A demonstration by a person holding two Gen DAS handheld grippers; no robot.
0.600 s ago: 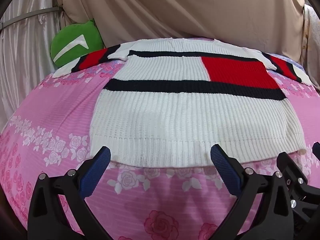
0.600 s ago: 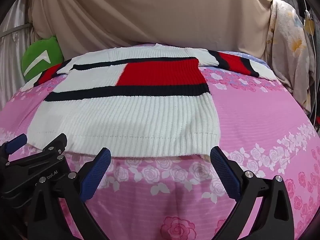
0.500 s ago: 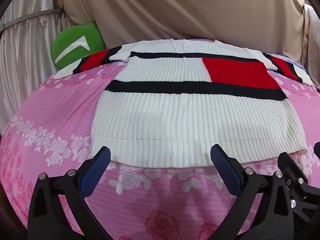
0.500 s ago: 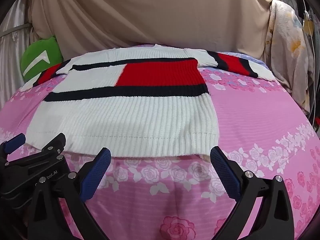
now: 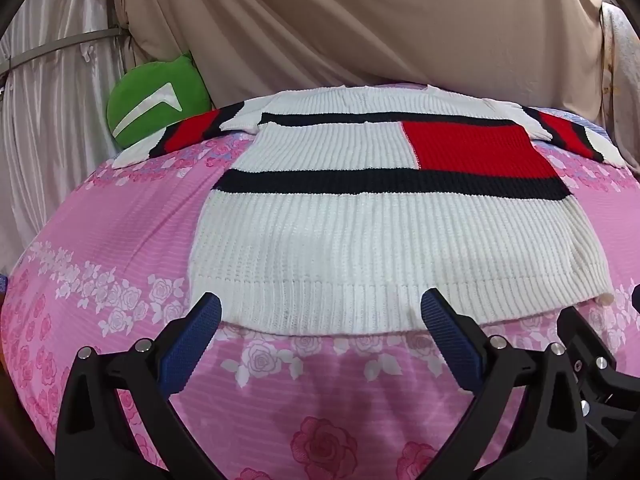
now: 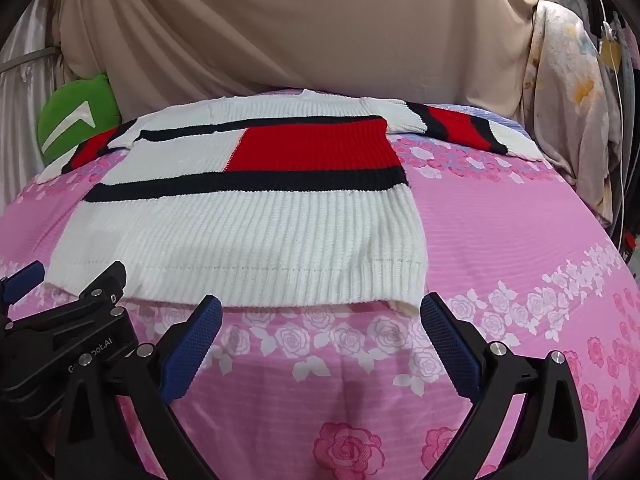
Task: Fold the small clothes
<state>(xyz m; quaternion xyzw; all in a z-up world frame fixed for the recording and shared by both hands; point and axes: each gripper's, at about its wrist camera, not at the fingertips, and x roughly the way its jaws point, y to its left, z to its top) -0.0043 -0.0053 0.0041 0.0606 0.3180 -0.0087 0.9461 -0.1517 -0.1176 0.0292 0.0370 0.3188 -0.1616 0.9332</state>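
At the bottom of the left wrist view, the left tongs [image 5: 320, 316] are seen spread wide, their blue ribbed pads [image 5: 192, 344] apart with nothing between them. The tips are poised just short of the ribbed hem of a white knitted sweater with black bands and a red rectangle [image 5: 360, 240]; whether the hem is touched cannot be told. At the lower right of that view, part of the black frame of the right tongs [image 5: 592, 364] is visible.

In the right wrist view, the right tongs [image 6: 320, 316] are likewise held fully open and empty, low in the frame, just before the hem's right corner. The sweater [image 6: 248, 224] is laid flat across a bed covered by a pink sheet printed with roses [image 6: 500, 240], occupying the centre and left of the frame, with its striped sleeves [image 6: 464, 132] spread outward toward the upper corners. The sheet is left bare on the right side.

Farther back, at the upper left, a round green cushion with a white chevron mark [image 5: 156, 100] is propped beside the left sleeve. Behind everything, a beige draped cloth [image 5: 360, 32] is hung across the top of the frame.
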